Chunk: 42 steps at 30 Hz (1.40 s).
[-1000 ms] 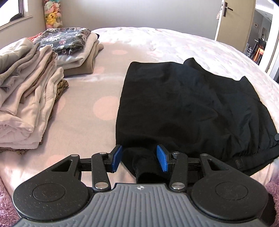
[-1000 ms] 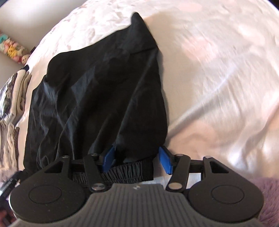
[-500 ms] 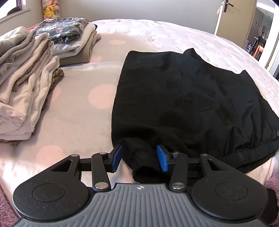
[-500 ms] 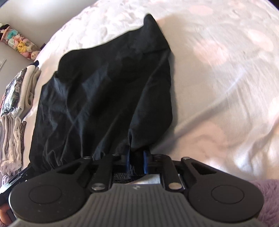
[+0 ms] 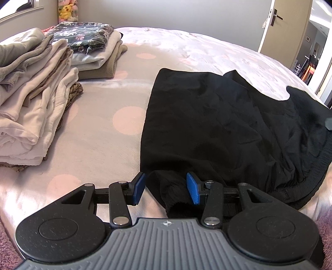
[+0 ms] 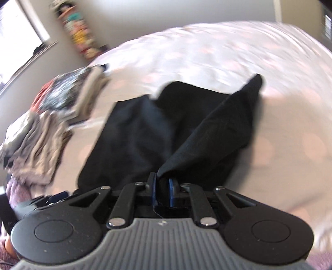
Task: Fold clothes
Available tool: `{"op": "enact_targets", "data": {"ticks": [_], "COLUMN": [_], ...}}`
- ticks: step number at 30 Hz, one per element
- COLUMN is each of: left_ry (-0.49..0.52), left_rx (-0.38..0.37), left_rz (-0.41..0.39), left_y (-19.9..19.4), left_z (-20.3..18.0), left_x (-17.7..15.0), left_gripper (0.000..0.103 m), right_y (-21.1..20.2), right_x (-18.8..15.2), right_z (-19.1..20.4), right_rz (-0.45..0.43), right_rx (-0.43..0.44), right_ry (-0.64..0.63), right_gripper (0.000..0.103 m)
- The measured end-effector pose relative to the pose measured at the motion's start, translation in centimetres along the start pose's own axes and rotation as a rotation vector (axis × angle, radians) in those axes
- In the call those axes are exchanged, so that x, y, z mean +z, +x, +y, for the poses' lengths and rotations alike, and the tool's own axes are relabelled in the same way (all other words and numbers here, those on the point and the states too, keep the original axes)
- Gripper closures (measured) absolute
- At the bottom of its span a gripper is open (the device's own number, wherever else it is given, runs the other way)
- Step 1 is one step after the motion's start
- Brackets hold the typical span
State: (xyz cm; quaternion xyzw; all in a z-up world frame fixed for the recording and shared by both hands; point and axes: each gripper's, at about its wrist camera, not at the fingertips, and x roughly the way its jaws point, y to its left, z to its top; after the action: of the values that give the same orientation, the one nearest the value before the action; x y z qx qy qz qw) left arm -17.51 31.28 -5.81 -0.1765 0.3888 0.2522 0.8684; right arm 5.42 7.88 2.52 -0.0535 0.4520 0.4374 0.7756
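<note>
A black garment [image 5: 217,124] lies spread on the bed, its gathered band along the near edge. My left gripper [image 5: 166,189] is open low over the near left corner. A black ribbed cuff [image 5: 174,195] lies between its blue pads [image 5: 139,188], and the left pad stands clear of it. In the right wrist view, my right gripper [image 6: 161,187] is shut on the near right edge of the black garment [image 6: 134,141]. That side is lifted off the bed into a taut fold that runs up to a far corner [image 6: 255,83].
The bed [image 5: 93,135] has a pale cover with pink dots. Two stacks of folded clothes sit at the left: a beige one [image 5: 31,99] and one topped with floral fabric [image 5: 93,47]. An open door [image 5: 284,31] stands at the back right. Plush toys [image 5: 66,10] fill the far corner.
My right gripper shut on the garment's near edge, then rose and rolled, pulling that side of the fabric up. The left gripper has hardly moved and stays open around the cuff.
</note>
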Motion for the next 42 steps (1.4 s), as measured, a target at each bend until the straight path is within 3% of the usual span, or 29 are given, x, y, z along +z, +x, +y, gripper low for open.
{"op": "enact_targets", "data": {"ticks": [4,11,22,34,39,42], "left_ry": [-0.045,-0.126,-0.244,-0.270,-0.288,-0.292], "left_rx": [-0.046,-0.139,-0.240,-0.117,-0.114,-0.108], "left_rz": [0.003,0.034,0.060,0.078,0.074,0.064], "left_y": [-0.2,0.0,0.3,-0.3,-0.6,-0.9], "left_z": [0.9,2.5,5.1,6.7,6.9,6.8], "left_x": [0.2,0.6,0.4,0.3,0.1,0.2], "left_gripper": [0.062,0.076,0.077,0.081,0.081,0.080], "right_y": [2.0,5.9,11.6,16.8,16.6,14.5], "right_x": [0.3,-0.7,-2.1,-3.9,-4.4,-4.2], "right_z": [4.2,10.2,14.2,15.6,14.7,14.1], "right_rz": [0.038,0.120,0.202,0.316,0.315,0.251], "right_rx": [0.078,0.172,0.262,0.274,0.314,0.315], "right_ry": [-0.068,-0.115,-0.034,0.026,0.081,0.079], "right_gripper": [0.090,0.090,0.091,0.090,0.072,0.069]}}
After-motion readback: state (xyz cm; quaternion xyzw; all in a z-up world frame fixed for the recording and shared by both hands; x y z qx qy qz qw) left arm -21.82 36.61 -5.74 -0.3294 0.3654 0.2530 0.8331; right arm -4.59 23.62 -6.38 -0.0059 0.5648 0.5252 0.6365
